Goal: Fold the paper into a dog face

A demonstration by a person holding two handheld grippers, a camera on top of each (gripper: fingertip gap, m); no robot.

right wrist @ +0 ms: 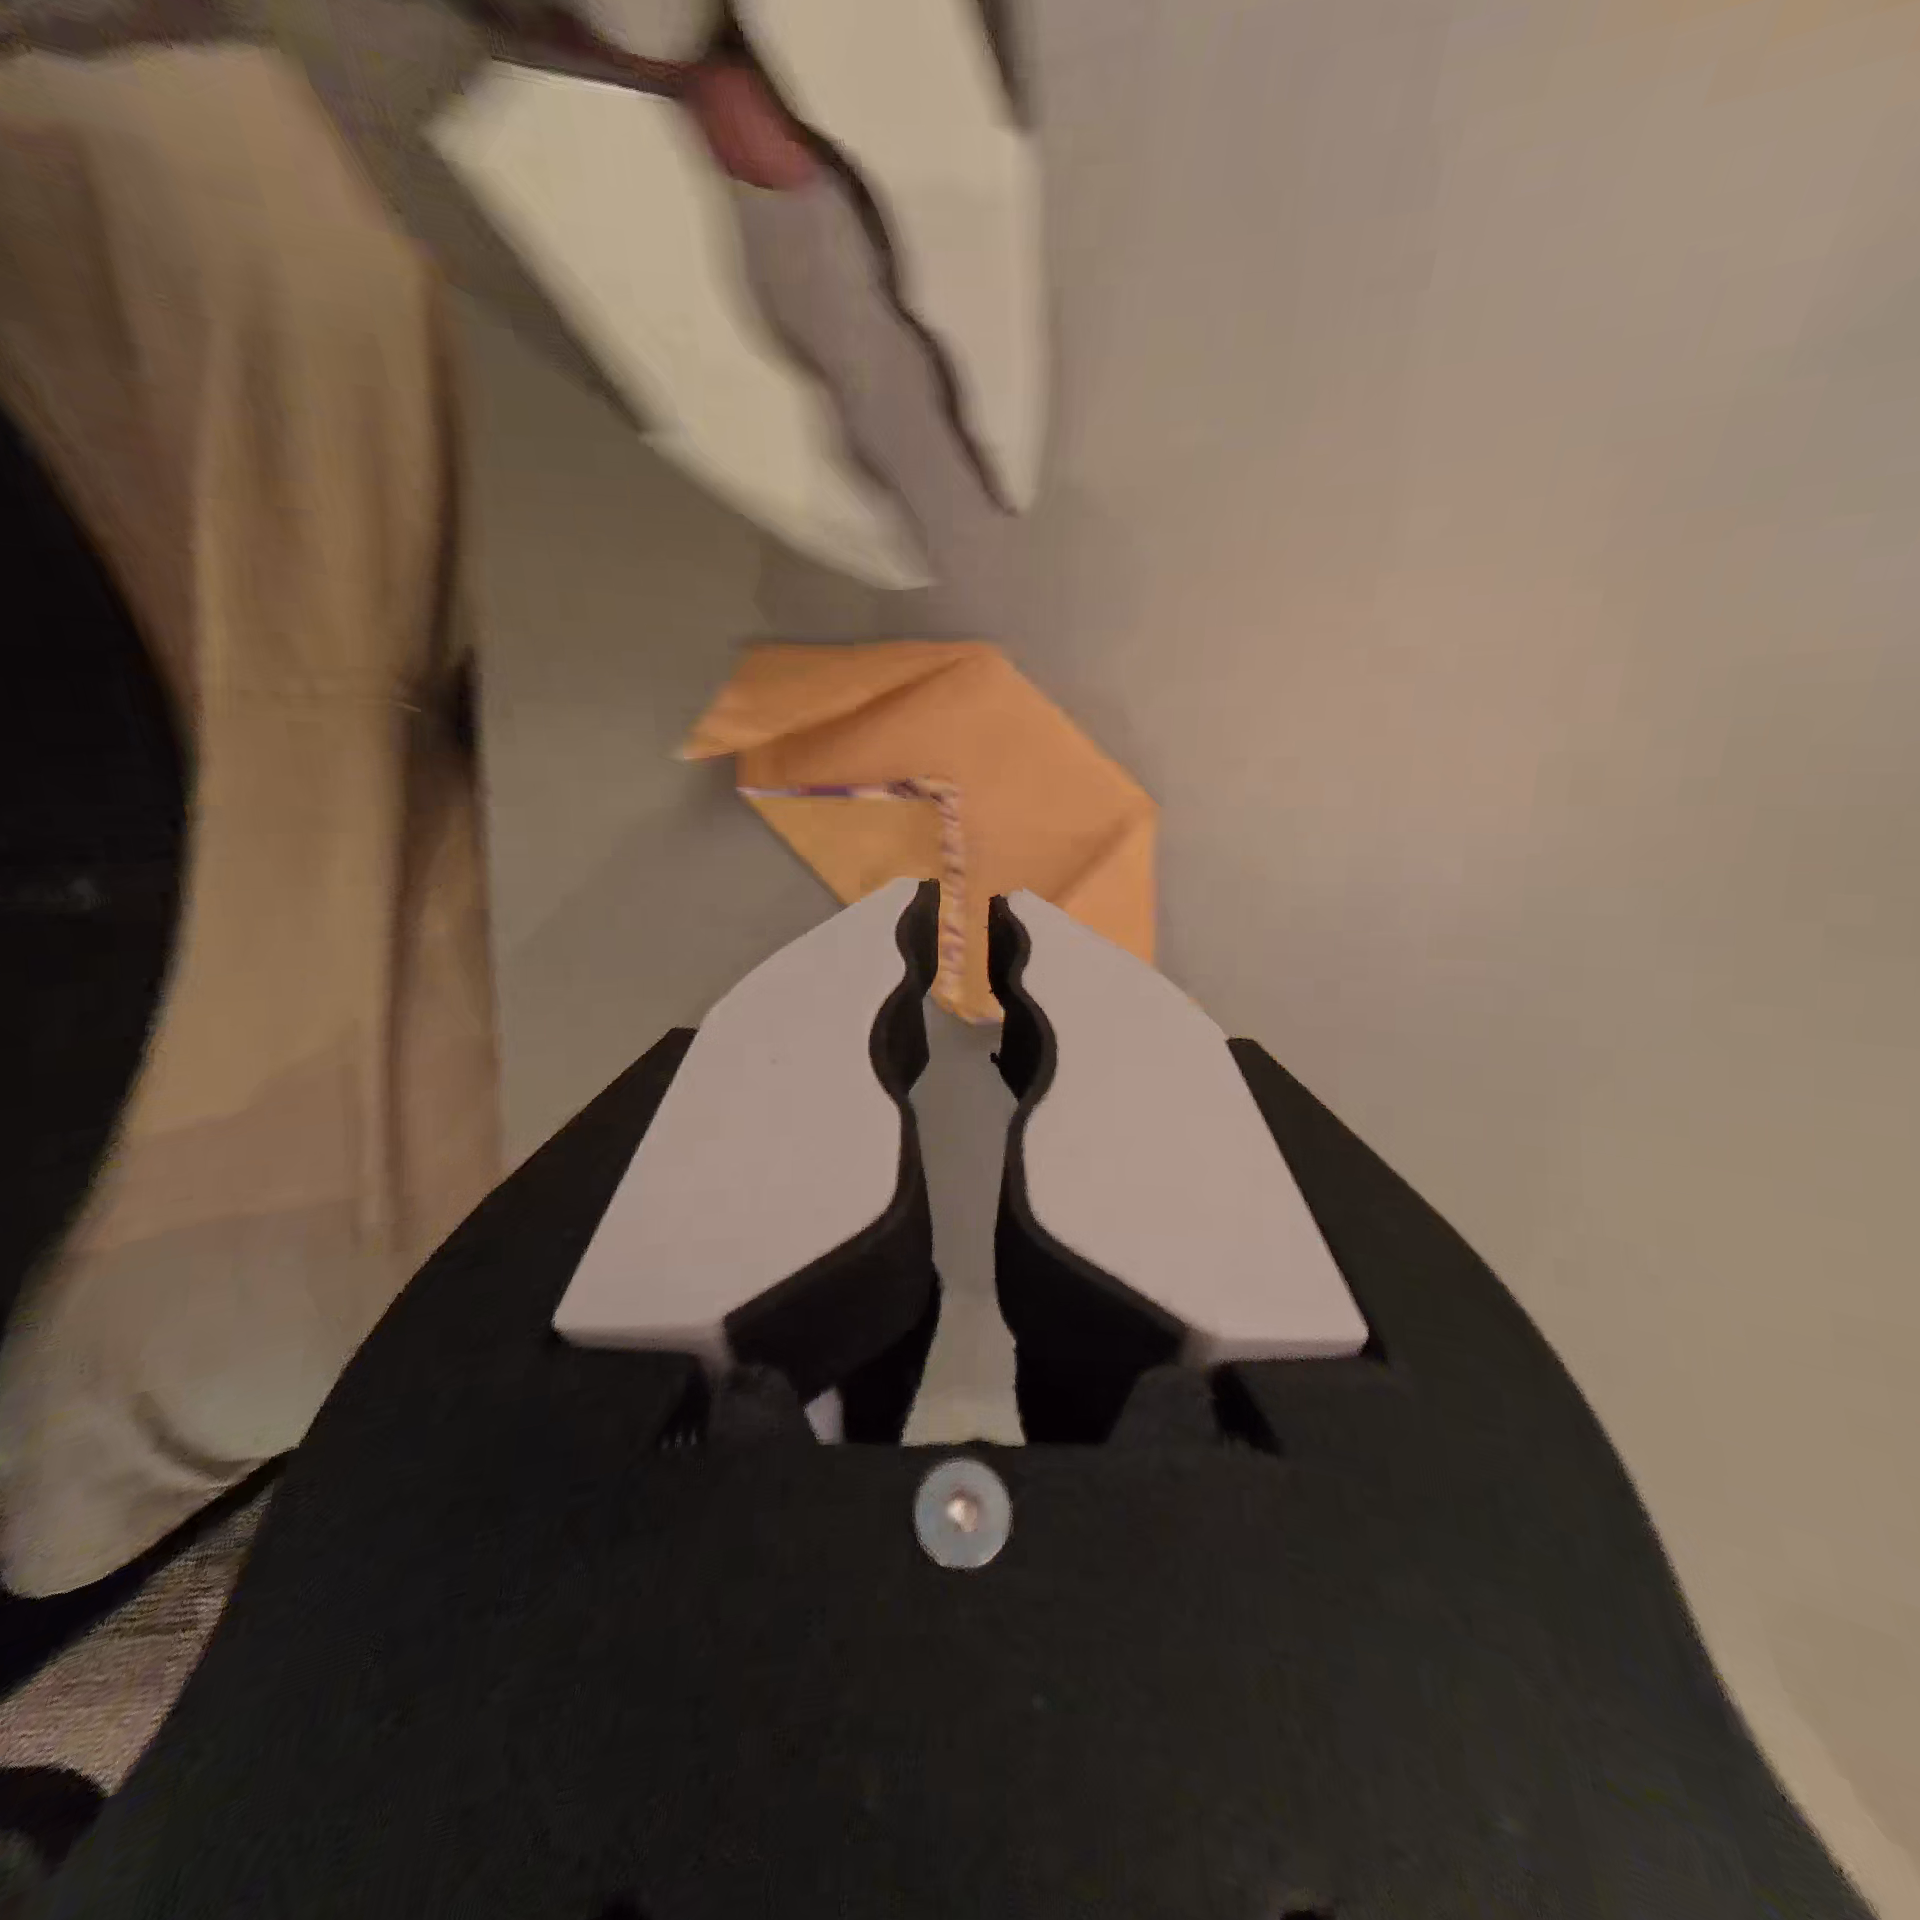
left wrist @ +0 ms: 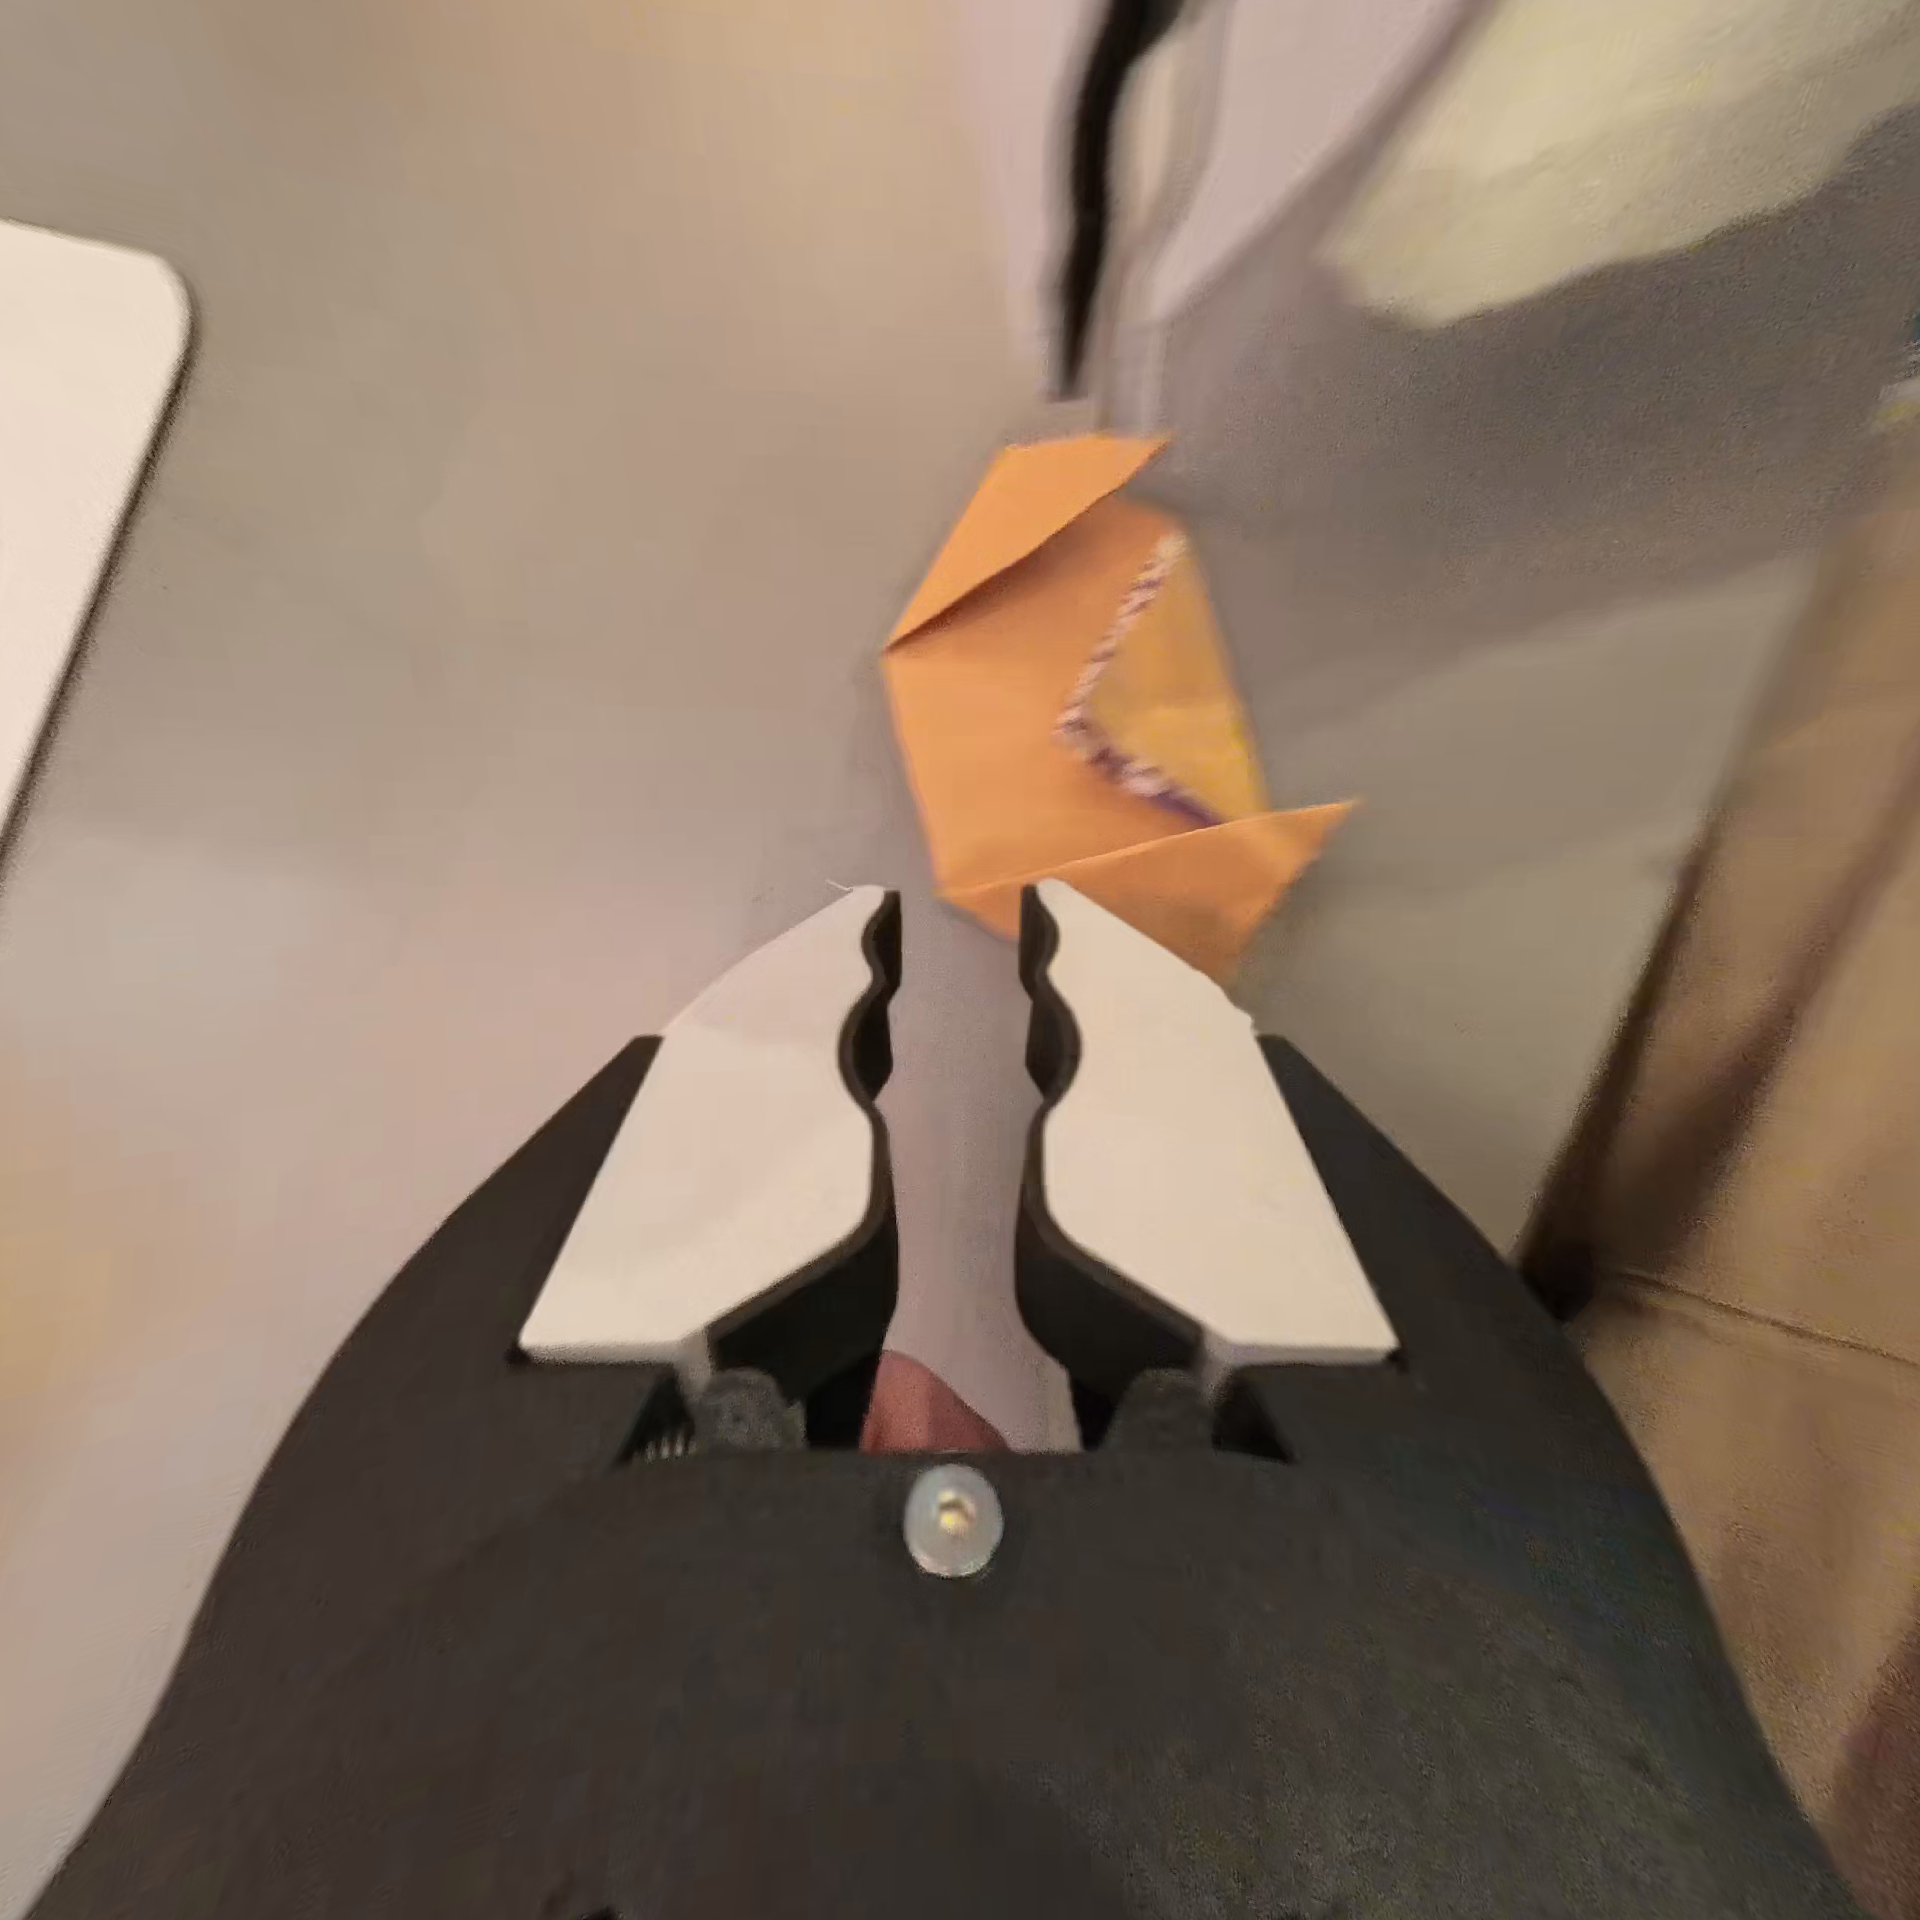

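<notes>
Left wrist view, near to far: left tool (left wrist: 958, 904) with black body and two pale grey fingers (left wrist: 748, 1132), black wavy pads on inner sides. Jaws apart by a narrow gap, nothing between them, only grey table (left wrist: 468, 675) visible through the gap. Just beyond the right fingertip, and partly hidden behind it, the folded orange paper with pointed flaps (left wrist: 997, 727), flat on the table. On its right part a yellow area bordered by a thin purple-white edge. Farther, to the right of the tool, beige cloth (left wrist: 1766, 1143), blurred. Farther ahead a black cable (left wrist: 1086, 208) and a pale blurred shape, probably the other tool, not clear. Far to the left a white flat object with rounded corner (left wrist: 73, 468) on the table.

Right wrist view, near to far: right tool (right wrist: 964, 896), same black body and pale grey fingers (right wrist: 769, 1153). Jaws almost together, only a slim gap at the tips. Near corner of the orange paper (right wrist: 1029, 769) seen in this gap; cannot tell whether pinched or only lying below. Rest of the paper just ahead of the tips on the table (right wrist: 1507, 623). Beyond the paper, the left tool (right wrist: 961, 535), blurred, tips pointing down toward the paper, apart from it. To the left, the beige cloth (right wrist: 260, 623).
</notes>
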